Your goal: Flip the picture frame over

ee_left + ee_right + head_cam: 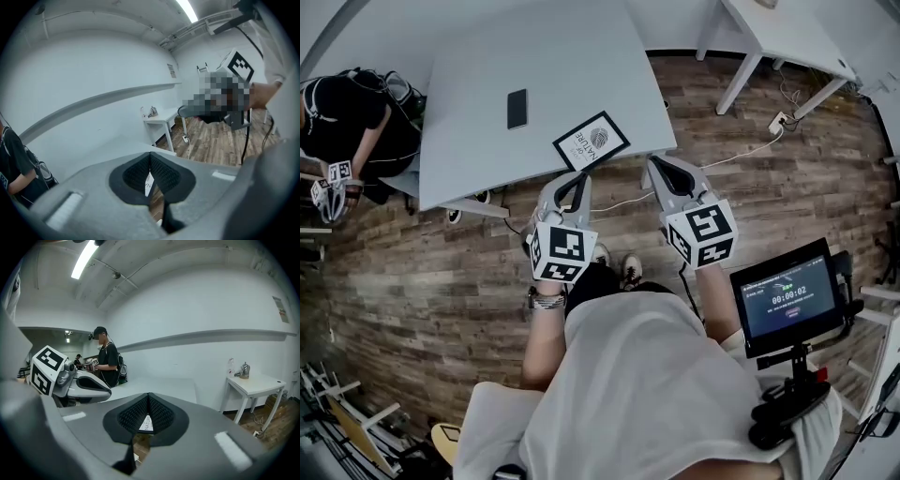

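The picture frame [591, 141] lies face up near the front edge of the grey table [478, 56]: a black border around a white print. Both grippers hover off the table's front edge, just short of the frame and touching nothing. My left gripper [579, 176] sits below the frame's near corner, jaws shut and empty. My right gripper [653, 161] is to the frame's right, its jaws also shut and empty. In the left gripper view the frame [148, 183] shows through the gap below the left gripper's closed tips [150, 157]. The right gripper view likewise shows the frame [146, 423] under the right gripper's tips [149, 397].
A dark phone [517, 108] lies on the table behind the frame. A person in black [347, 122] stands at the table's left end. A white side table [778, 37] stands at the back right, with a power strip and cable [778, 122] on the wood floor. A monitor [787, 298] is at my right.
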A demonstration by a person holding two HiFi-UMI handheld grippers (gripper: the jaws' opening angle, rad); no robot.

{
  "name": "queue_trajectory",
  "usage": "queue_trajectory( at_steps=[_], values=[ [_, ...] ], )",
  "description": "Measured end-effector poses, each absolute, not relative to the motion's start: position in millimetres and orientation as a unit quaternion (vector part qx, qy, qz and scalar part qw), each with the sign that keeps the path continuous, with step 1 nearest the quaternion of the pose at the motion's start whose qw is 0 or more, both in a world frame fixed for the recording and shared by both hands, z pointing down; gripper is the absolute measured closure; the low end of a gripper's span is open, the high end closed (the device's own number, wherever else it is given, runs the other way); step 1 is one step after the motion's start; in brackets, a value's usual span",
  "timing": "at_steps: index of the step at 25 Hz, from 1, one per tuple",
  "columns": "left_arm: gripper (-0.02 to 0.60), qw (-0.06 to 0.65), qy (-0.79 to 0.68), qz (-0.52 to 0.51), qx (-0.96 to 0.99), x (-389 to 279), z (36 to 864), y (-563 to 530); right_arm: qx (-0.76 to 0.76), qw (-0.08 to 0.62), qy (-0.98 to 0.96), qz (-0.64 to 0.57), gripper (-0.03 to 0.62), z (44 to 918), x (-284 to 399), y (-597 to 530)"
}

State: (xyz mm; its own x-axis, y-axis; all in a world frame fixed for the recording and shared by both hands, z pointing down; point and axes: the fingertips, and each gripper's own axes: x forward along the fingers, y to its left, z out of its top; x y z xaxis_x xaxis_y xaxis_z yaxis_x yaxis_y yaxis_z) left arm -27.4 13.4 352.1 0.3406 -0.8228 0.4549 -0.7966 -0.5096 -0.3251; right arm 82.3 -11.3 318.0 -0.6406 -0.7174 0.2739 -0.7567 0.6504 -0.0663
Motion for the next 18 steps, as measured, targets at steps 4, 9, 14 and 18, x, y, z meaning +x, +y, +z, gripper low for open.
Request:
queue_trajectory(
  at_steps=[4,9,14,18],
  values=[
    [0.575,0.008,0.471,-0.309,-0.826,-26,371,-17,0.412,0.131,-0.895,0.107,0.591,337,81,-41],
    [0.561,-0.019,0.449,-0.315,-0.836,-44,402,-66,0.408,0.160,-0.888,0.138,0.591,369,56,-85],
    [0.543,-0.020,0.426,-0.344,-0.836,-32,421,-60,0.406,0.178,-0.885,0.140,0.591,385,64,-77],
    [0.540,-0.021,0.406,-0.375,-0.833,-32,438,-59,0.412,0.181,-0.880,0.150,0.591,394,65,-79]
  ],
)
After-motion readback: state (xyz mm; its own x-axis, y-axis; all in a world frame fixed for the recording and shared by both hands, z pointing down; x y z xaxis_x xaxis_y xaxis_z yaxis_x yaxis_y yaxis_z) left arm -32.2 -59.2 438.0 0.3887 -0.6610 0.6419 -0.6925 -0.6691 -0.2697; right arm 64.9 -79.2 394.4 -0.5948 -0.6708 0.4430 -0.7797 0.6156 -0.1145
